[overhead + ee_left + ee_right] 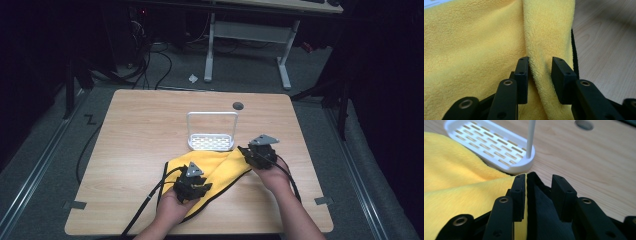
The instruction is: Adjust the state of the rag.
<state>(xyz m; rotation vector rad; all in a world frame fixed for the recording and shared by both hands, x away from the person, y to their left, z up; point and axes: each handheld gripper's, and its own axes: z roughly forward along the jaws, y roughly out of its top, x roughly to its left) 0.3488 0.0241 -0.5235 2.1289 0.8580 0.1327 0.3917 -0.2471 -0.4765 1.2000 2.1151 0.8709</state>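
Observation:
A yellow cloth [220, 167] with a black edge lies crumpled on the wooden table [140, 130], just in front of a white rack [211, 142]. My left gripper [202, 187] rests on the cloth's near left part. In the left gripper view its jaws [540, 60] pinch an upright fold of yellow cloth [474, 50]. At the cloth's right corner, beside the rack, is my right gripper [242, 150]. In the right gripper view its jaws [539, 176] hold that corner, where the yellow cloth [454, 177] turns up its black underside. The rack's slotted base [486, 145] lies just ahead.
The rack has a tall wire handle [212, 114]. A round cable hole [238, 106] sits in the tabletop behind it. Black cables trail off the table's front left. A desk frame and more cables stand on the floor beyond the table.

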